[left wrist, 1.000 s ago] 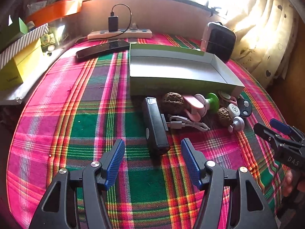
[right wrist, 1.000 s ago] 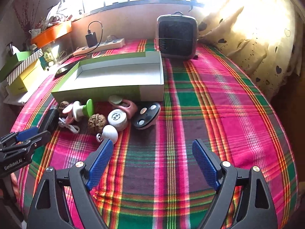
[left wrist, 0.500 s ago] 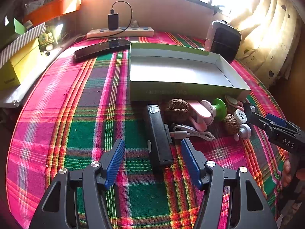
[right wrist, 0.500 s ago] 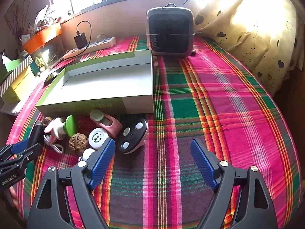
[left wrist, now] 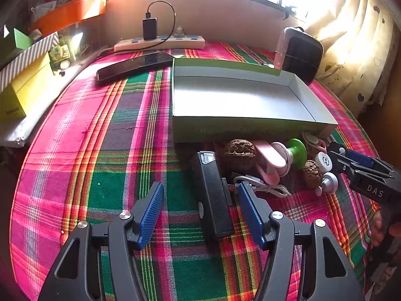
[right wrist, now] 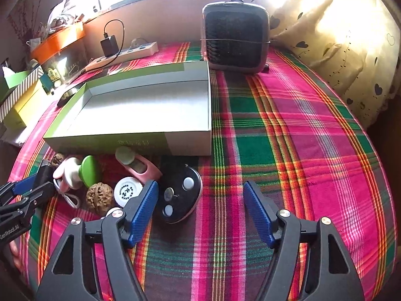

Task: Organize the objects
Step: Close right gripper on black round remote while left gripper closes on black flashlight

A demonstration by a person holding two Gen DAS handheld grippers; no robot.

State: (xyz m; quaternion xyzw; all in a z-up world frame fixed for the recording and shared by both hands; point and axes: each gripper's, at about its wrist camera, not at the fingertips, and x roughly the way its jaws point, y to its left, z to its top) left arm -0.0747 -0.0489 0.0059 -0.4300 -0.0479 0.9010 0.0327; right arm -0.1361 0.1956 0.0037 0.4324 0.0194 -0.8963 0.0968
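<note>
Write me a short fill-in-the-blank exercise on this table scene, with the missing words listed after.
1. The green box holds ____ so far.
2. The black charger is plugged into the ____ by the wall.
3. The black bar lies between the pads of the ____ claw.
4. The tablecloth has a ____ pattern.

Missing words: nothing; power strip; left; plaid
</note>
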